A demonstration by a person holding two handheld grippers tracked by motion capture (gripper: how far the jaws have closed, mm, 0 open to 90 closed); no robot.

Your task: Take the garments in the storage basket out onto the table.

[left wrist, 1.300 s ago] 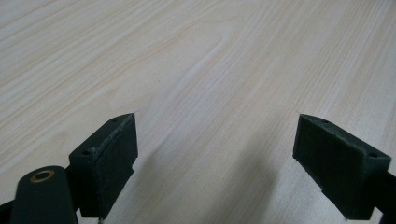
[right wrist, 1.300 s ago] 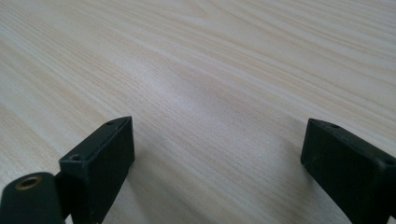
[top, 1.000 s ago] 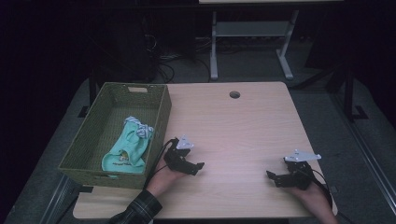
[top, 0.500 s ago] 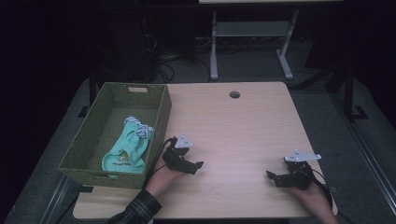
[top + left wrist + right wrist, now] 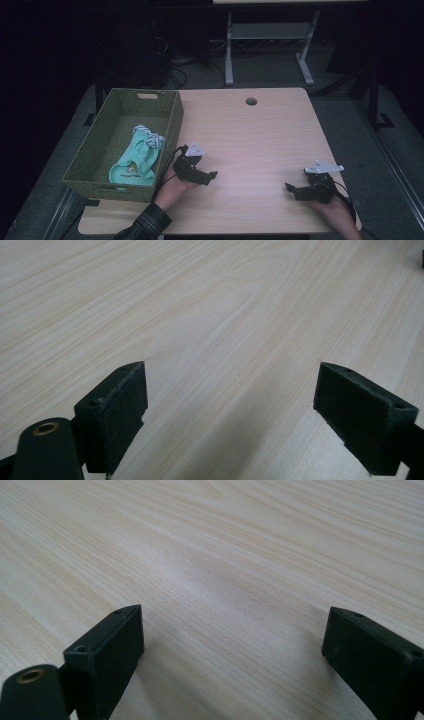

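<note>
A mint-green garment (image 5: pixel 136 156) with a striped part lies crumpled inside a green woven basket (image 5: pixel 95 142) at the table's left. My left gripper (image 5: pixel 212 175) rests low over the wood just right of the basket, pointing right. Its jaws stand wide apart in the left gripper view, with bare table between them (image 5: pixel 230 405). My right gripper (image 5: pixel 290 189) sits near the front right corner, pointing left. In the right gripper view (image 5: pixel 232 655) its jaws are also spread, holding nothing.
The light wooden table (image 5: pixel 250 140) has a round cable hole (image 5: pixel 251 101) near its far edge. Beyond it stand a white metal frame (image 5: pixel 265 45) and cables on a dark floor. A checked sleeve (image 5: pixel 145 225) enters at the bottom left.
</note>
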